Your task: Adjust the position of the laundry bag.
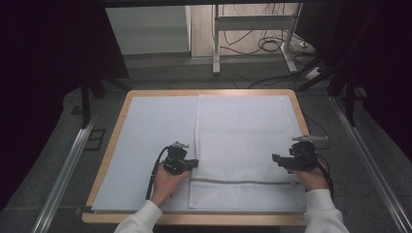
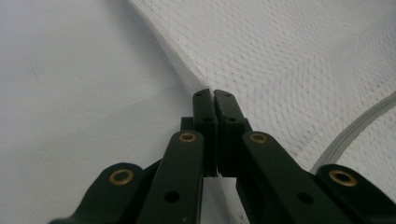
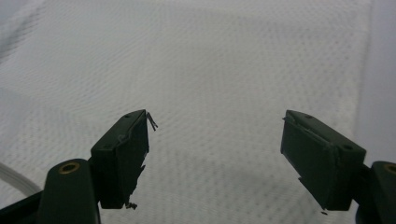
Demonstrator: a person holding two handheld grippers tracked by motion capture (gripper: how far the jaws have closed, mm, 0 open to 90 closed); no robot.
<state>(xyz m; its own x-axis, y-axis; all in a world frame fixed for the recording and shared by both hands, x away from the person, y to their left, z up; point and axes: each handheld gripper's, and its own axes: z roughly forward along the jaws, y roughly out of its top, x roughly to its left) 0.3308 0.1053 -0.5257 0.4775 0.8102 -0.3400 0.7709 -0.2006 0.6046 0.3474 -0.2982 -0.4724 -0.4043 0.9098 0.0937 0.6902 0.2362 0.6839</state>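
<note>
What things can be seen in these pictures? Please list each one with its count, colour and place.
mesh laundry bag: one, white with a grey zipper, right half of the mat
mat: one, pale blue-white, covering the table
table: one, light wood rim, centre
metal frame: one, white, on the floor beyond the table
cables: several, dark, on the floor behind
left gripper: one, black, shut on the bag's left edge
right gripper: one, black, open over the mesh

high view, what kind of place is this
Probably a lab or recording rig, not a home: a wooden table under a white mat, dark curtains around it, loose cables on the floor behind, and a mesh bag laid out.
</note>
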